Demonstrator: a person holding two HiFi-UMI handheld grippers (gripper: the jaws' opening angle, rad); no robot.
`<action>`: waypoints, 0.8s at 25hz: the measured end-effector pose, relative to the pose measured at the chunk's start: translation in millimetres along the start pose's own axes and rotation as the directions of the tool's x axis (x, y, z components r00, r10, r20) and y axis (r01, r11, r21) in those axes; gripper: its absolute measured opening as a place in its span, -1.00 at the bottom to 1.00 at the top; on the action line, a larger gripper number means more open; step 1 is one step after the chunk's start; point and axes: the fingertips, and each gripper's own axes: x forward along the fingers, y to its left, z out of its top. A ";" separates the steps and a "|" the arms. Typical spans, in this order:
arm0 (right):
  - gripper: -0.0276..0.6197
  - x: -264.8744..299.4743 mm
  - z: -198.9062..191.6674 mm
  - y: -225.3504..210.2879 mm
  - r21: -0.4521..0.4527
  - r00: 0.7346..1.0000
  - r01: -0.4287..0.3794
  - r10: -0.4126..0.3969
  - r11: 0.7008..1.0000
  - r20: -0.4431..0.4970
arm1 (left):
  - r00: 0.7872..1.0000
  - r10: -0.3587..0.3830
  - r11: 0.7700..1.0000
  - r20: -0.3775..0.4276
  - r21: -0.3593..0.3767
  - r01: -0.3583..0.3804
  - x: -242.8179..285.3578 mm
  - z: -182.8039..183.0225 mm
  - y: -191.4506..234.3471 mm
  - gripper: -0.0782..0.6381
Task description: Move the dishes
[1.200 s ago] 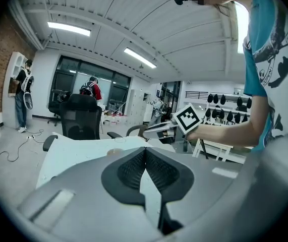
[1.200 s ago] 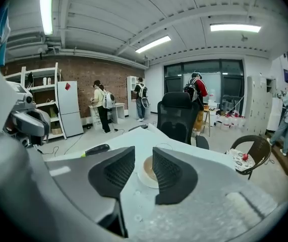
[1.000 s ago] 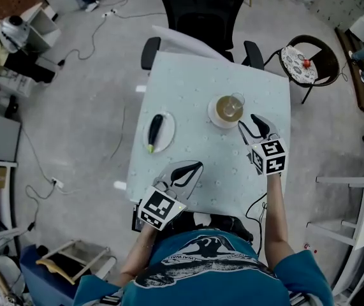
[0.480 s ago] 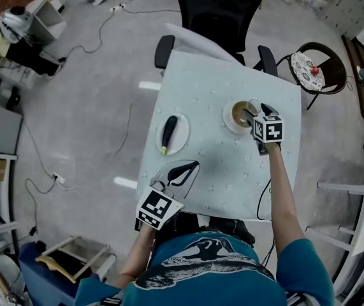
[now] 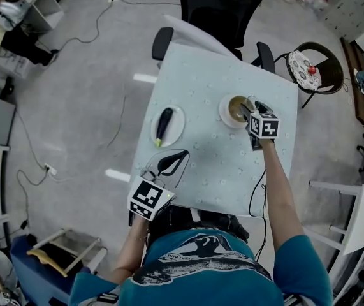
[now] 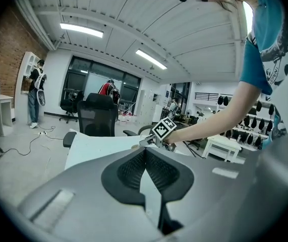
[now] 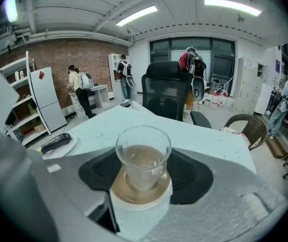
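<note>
A clear glass [image 7: 142,158] stands on a brown-centred saucer [image 7: 133,193], seen from above as a saucer [image 5: 227,111] at the table's far right. My right gripper [image 7: 144,161] has its jaws on either side of the glass. They opened wide and have just closed in a little, and I see no pad pressing. From above, the right gripper [image 5: 249,105] reaches over the saucer. A white plate [image 5: 176,125] carries a dark aubergine [image 5: 164,123]. My left gripper [image 5: 183,153] lies near the front edge, just short of that plate, shut and empty, its fingertips [image 6: 145,150] together.
The pale table [image 5: 223,164] has a black office chair [image 5: 217,8] at its far side and a wicker chair [image 5: 309,62] to the far right. Cables trail on the floor at left. People stand far off by a brick wall [image 7: 78,92].
My right gripper has moved forward from beside the saucer until its jaws stand around the glass. The left gripper has shifted a little toward the plate with the aubergine.
</note>
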 end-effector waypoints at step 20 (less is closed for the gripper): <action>-0.05 -76.7 3.9 9.7 -0.173 0.987 -0.049 0.074 0.984 0.145 | 0.998 0.060 0.995 0.004 -0.074 -0.059 -1.2 2.2 -63.4 -0.75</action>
